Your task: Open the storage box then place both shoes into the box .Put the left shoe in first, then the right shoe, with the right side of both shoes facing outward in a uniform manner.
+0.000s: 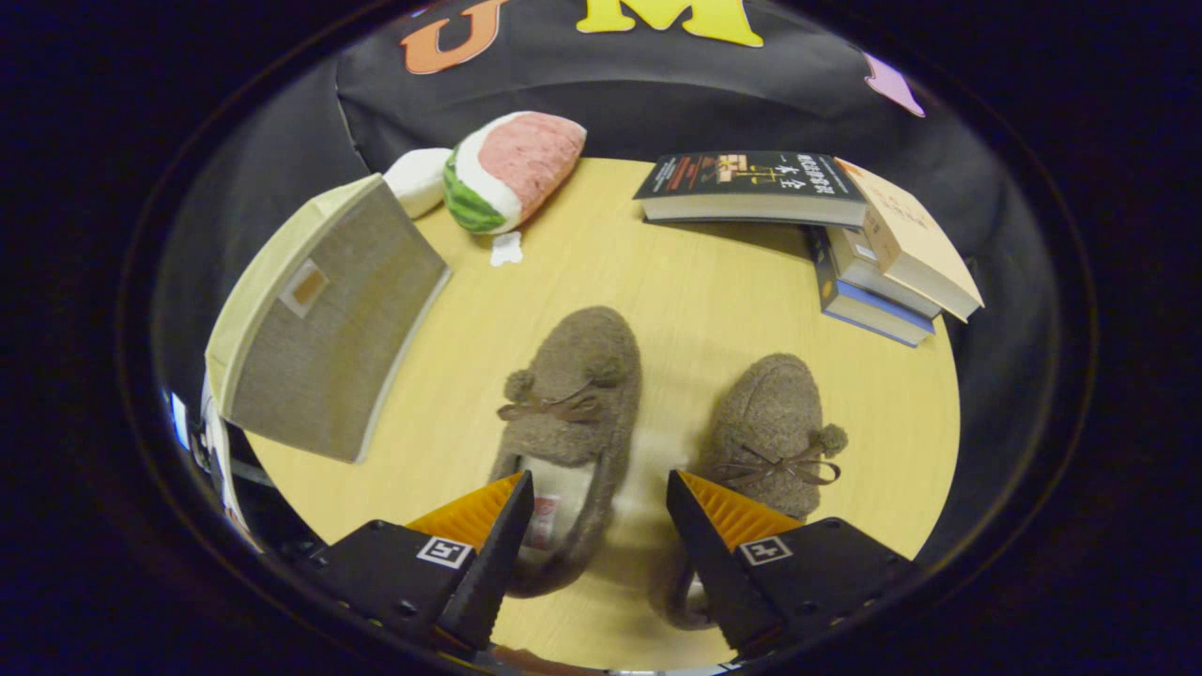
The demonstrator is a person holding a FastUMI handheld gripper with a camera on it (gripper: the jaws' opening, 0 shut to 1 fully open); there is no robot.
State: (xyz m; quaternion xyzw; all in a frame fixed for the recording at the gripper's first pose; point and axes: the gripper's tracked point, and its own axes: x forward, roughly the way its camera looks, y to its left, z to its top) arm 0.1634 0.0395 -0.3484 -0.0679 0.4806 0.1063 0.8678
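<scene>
Two brown fuzzy slippers with bows and pom-poms lie on the round wooden table [676,310], toes pointing away from me. The left shoe [573,404] sits just ahead of my left finger, which overlaps its heel opening. The right shoe [770,432] lies ahead of my right finger, its heel hidden behind that finger. My gripper [601,493] hovers above them, open, with only bare table and the left shoe's edge in the gap. The storage box [324,324], a beige fabric box with its lid shut, stands at the table's left edge, beyond the left finger.
A watermelon-slice plush [512,169] and a white plush piece [418,180] lie at the far side behind the box. A small white tag [506,249] lies near them. A stack of books [845,235] occupies the far right of the table.
</scene>
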